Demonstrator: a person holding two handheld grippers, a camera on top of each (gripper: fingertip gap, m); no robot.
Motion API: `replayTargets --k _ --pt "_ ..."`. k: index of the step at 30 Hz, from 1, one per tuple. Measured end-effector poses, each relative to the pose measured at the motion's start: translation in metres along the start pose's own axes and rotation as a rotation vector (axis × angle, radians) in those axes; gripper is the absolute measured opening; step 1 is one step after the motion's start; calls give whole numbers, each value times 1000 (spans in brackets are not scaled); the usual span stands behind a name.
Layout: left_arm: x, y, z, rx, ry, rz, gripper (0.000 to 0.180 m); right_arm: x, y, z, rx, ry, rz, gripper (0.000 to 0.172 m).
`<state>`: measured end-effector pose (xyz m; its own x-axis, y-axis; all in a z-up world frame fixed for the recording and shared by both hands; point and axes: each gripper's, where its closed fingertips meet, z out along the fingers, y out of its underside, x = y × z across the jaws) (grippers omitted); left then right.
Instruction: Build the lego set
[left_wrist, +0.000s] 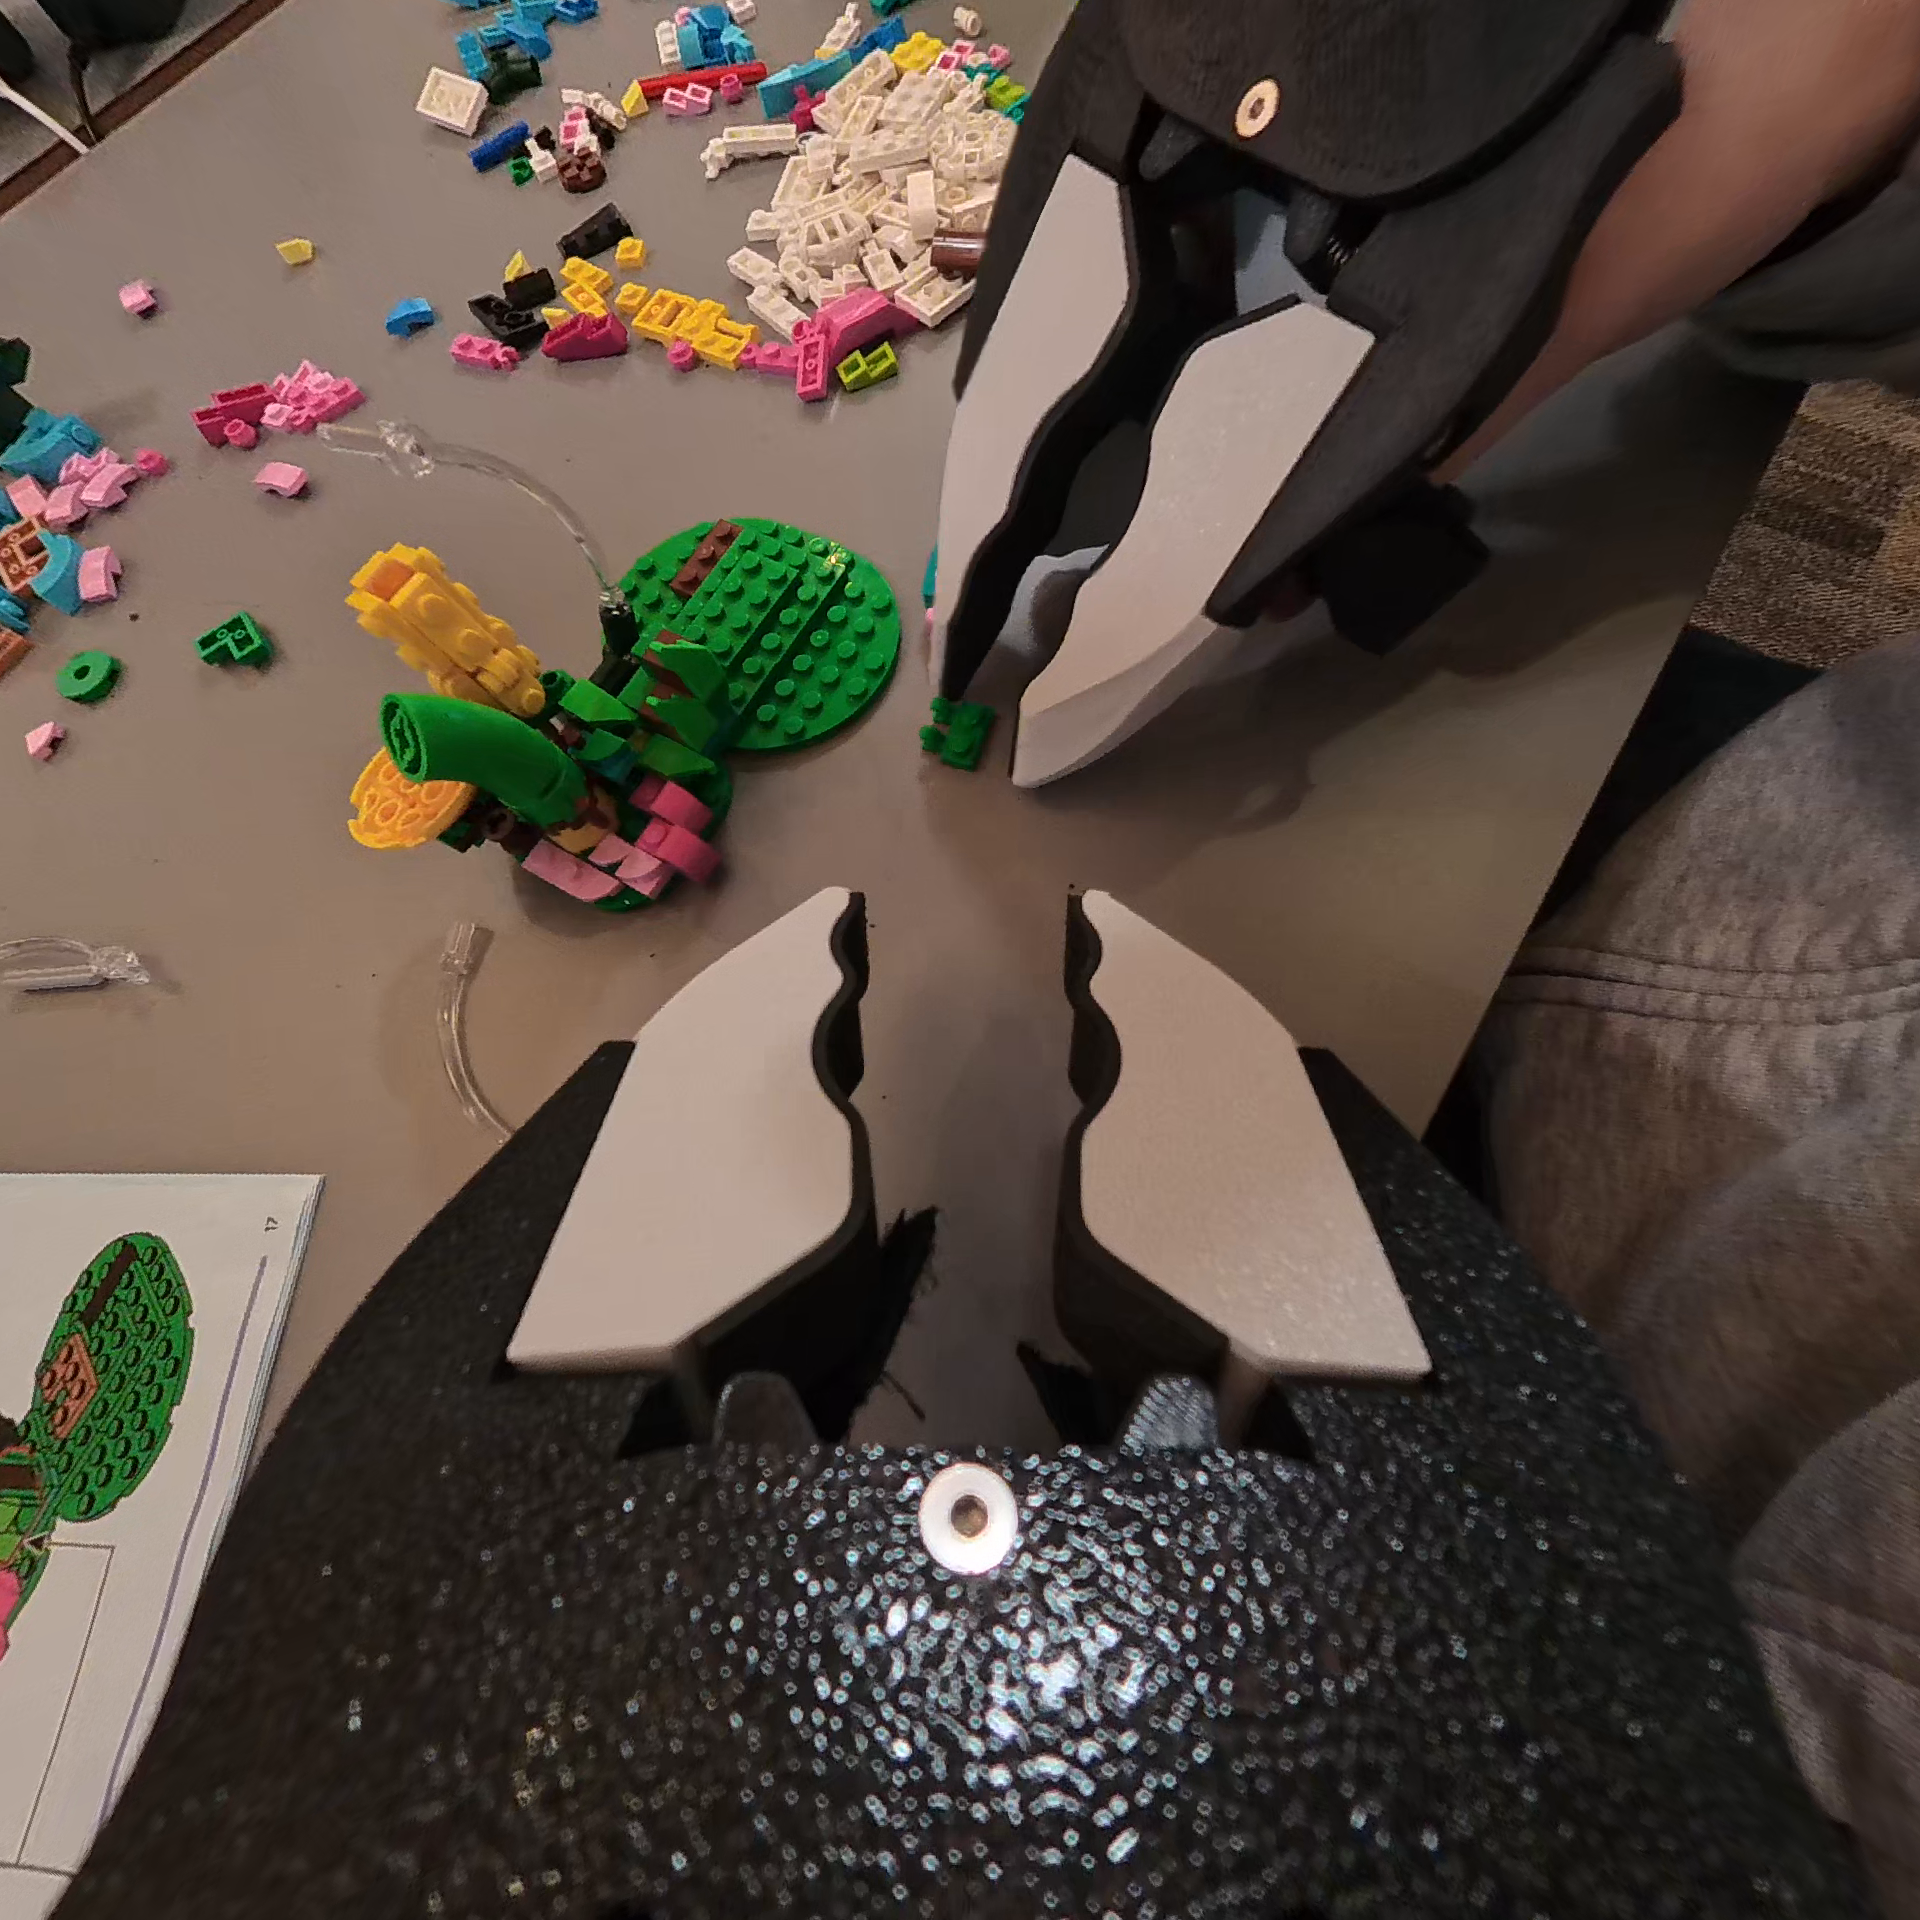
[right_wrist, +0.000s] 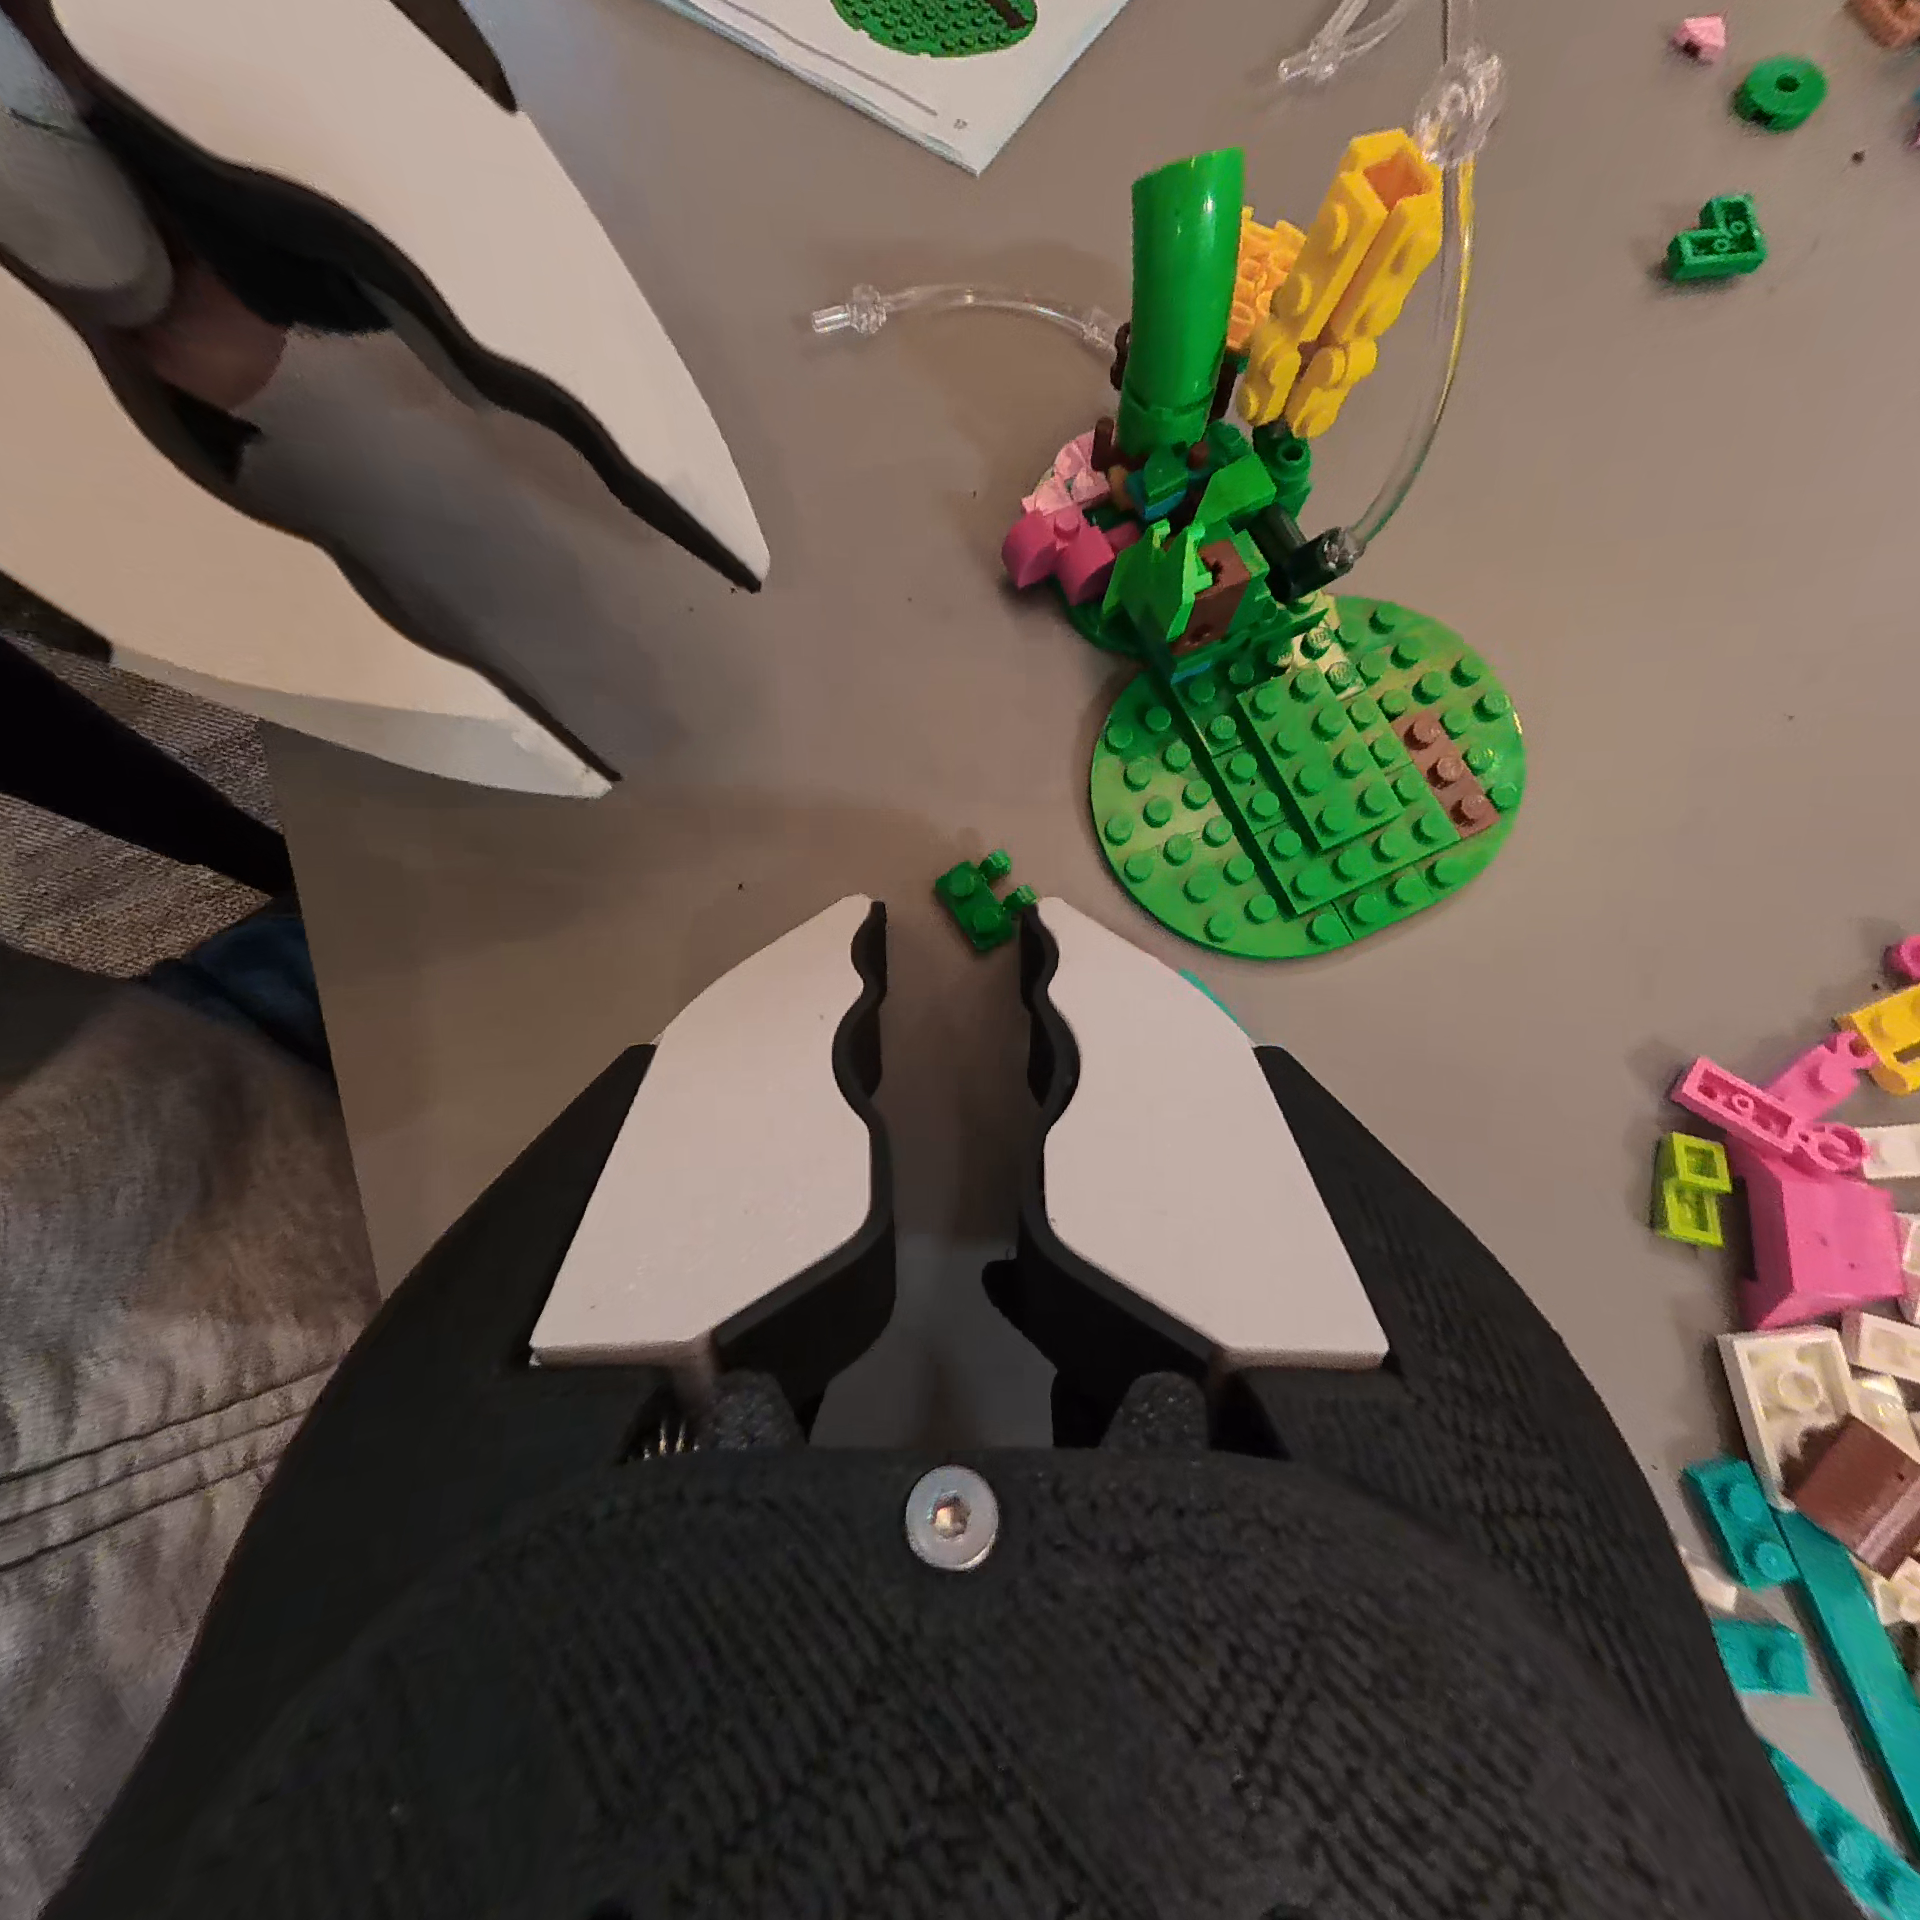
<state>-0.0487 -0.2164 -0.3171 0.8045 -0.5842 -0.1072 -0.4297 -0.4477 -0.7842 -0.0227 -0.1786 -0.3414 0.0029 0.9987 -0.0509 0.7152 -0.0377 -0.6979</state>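
Observation:
A small green brick piece (right_wrist: 982, 899) lies flat on the grey table (right_wrist: 831, 260). My right gripper (right_wrist: 954, 909) is open around it: the right fingertip (right_wrist: 1039, 920) is at the piece's edge and the left pad stands clear of it. The piece also shows in the left wrist view (left_wrist: 958, 730), below the right gripper's tips (left_wrist: 987, 743). My left gripper (left_wrist: 966, 904) is open and empty over bare table; it also shows in the right wrist view (right_wrist: 686, 681). A round green studded plate (right_wrist: 1309, 790) joined to a flower model (right_wrist: 1226, 416) stands just beyond the piece.
Many loose bricks (left_wrist: 883, 187) lie at the far side of the table, more at the left (left_wrist: 62, 488). An instruction booklet (left_wrist: 135, 1403) lies near the left gripper. Clear curved pieces (left_wrist: 462, 1039) lie by the model. The table edge and a person's grey clothing (left_wrist: 1662, 1039) are at the right. The tips of one gripper are about 6 cm away from the tips of the other. The round green studded plate (right_wrist: 1309, 790) lies around 5 cm away from my right fingertips. The left camera catches it too, in the left wrist view (left_wrist: 767, 595).

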Motion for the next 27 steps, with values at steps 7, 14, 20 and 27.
replayTargets --k 7,14,20,27 --pt "0 0 -1 8 -2 0 37 -14 -9 10 -3 -95 -25 27" --pt "-1 -1 -2 18 -5 3 36 -14 -5 8 -26 -33 -53 27" --pt "-1 -1 -1 29 -10 22 36 -12 -7 11 -25 -18 -56 18" --pt "-9 -13 4 118 -127 181 38 -15 -11 4 -4 -127 -56 14"
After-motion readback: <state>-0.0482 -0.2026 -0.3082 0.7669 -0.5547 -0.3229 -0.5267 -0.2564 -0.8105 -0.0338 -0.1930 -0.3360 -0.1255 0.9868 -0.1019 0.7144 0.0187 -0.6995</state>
